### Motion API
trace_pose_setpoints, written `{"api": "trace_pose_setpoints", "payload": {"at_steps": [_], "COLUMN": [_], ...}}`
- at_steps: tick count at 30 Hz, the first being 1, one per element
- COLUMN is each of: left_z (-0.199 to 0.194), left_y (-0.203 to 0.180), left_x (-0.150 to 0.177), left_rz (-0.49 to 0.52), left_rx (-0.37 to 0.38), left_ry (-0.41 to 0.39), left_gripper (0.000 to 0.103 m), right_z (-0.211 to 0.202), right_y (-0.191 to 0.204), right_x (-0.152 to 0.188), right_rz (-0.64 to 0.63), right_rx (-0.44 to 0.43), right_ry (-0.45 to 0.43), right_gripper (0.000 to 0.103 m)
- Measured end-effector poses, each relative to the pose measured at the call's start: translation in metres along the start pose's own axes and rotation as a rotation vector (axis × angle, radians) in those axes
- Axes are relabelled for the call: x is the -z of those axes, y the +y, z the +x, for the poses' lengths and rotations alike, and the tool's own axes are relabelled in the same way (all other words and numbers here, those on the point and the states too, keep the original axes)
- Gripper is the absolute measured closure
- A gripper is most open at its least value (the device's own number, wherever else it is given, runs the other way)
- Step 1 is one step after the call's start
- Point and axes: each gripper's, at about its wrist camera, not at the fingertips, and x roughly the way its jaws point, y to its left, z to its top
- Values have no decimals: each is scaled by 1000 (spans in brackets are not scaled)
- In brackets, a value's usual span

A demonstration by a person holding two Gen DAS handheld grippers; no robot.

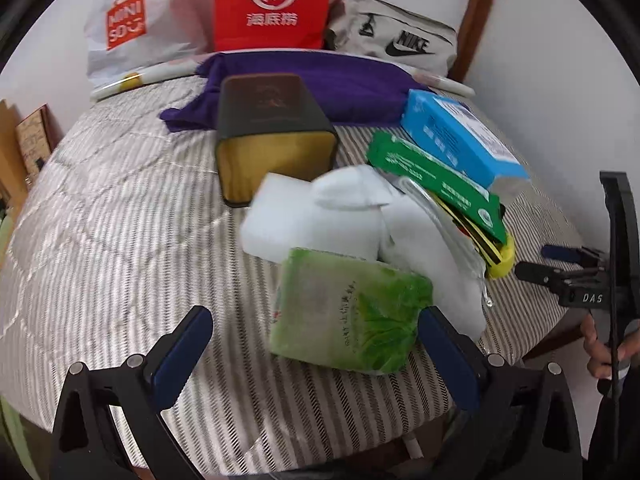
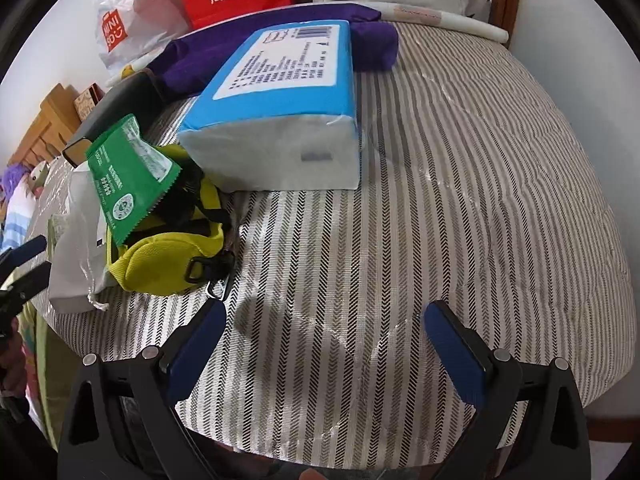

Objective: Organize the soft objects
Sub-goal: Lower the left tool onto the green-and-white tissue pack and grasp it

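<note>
A green tissue pack [image 1: 348, 312] lies on the striped cloth just ahead of my open left gripper [image 1: 316, 334], near its right finger. Behind it sit a white sponge block [image 1: 288, 220] and a white soft bag [image 1: 424, 248]. A blue tissue pack [image 2: 280, 100] lies flat, with a green sachet [image 2: 128, 172] leaning on a yellow pouch [image 2: 168, 256] to its left. A purple cloth [image 1: 320, 84] is spread at the back. My right gripper [image 2: 324, 332] is open over bare cloth, and it also shows at the right edge of the left wrist view [image 1: 560, 260].
A dark tin box [image 1: 272, 128] lies on its side with its opening toward me. Against the wall stand a red paper bag [image 1: 272, 4], a white plastic shopping bag [image 1: 136, 28] and a grey sports bag [image 1: 400, 40]. The table edge [image 2: 600, 380] curves close on the right.
</note>
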Motion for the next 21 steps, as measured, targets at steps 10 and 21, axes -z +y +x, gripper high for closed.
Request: {"api": "trace_pose_setpoints", "payload": {"at_steps": [10,21], "left_z": [26,18], "left_y": [-16,-2], "left_x": [-1,-1], "left_rz": [69,47], "left_rx": [-7,-17], "left_ry": [37,-26], "left_gripper": [0,31], "right_z": [6,-31], "right_y": [14,15], "right_x": [5,-10], "right_rz": [-101,-34], "right_rx": [60,-197], "right_ry": [-7,-92], "right_gripper": [0,9]}}
